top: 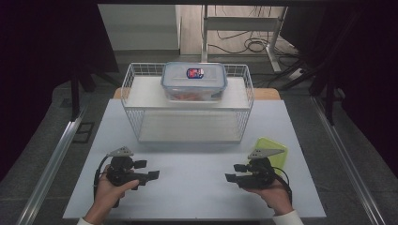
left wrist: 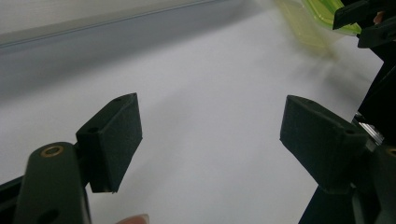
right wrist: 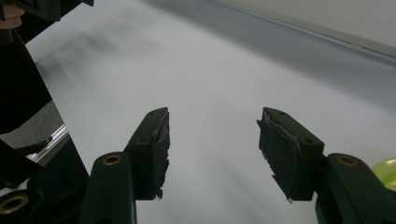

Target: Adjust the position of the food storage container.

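— High view first: what sits on the pale grey table (top: 197, 164)?

— A white wire basket rack (top: 187, 105) at the far middle, its long axis running left to right. On its shelf rests a clear plastic lidded food box (top: 194, 80), lengthwise the same way.

— And nearer?

— A lime-green flat lid (top: 273, 152) lies beside the right gripper (top: 234, 173), partly behind it, long axis tilted away to the right. Left gripper (top: 151, 175) is well apart; the two point towards each other.

— Jaws?

— Both spread wide, gripping nothing.
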`<state>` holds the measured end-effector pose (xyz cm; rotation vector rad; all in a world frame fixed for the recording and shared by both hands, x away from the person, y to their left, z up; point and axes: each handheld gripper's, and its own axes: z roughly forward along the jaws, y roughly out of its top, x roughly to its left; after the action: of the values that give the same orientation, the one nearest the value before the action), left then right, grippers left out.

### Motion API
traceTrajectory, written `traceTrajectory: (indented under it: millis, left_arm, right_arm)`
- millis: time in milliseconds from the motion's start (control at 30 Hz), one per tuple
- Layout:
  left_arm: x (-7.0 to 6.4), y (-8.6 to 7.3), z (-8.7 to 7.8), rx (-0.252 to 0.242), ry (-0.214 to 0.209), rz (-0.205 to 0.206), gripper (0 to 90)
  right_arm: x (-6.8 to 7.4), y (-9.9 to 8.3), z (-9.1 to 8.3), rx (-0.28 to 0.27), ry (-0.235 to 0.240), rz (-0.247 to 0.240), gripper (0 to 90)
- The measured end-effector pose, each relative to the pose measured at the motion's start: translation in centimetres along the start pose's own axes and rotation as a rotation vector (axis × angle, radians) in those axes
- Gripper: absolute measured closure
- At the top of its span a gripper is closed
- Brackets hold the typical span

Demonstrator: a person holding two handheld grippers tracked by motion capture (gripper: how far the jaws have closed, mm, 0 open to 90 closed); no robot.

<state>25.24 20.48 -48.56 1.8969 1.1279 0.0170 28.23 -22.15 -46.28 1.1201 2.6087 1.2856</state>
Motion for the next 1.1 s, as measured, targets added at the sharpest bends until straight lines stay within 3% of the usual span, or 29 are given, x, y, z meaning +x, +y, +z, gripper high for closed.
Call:
traceTrajectory:
  millis: [167,333,500,733,933,1100]
  left_arm:
    - [0.1,-0.2,0.2,0.010,-0.001,-0.002,20.0]
    - [0.1,-0.2,0.1,0.006,-0.007,-0.002,19.8]
    - [0.2,-0.2,0.3,0.014,-0.005,-0.005,19.7]
    - [0.1,-0.3,0.6,0.028,-0.007,-0.001,19.4]
    - [0.3,-0.3,0.4,0.024,-0.008,-0.007,19.4]
    - [0.3,-0.3,0.4,0.024,-0.008,-0.007,19.4]
  right_arm:
    - [-0.4,-0.2,-0.2,0.009,-0.002,-0.002,52.3]
    - [-0.9,-0.1,-1.5,-0.005,-0.032,-0.008,58.5]
    - [-3.0,-0.3,-3.3,-0.043,-0.088,0.047,59.8]
    - [-4.9,-0.7,-4.5,-0.063,-0.134,0.092,62.3]
    - [-6.0,-1.9,-6.5,-0.067,-0.181,0.119,84.8]
    - [-6.4,-3.4,-8.4,-0.079,-0.226,0.148,89.0]
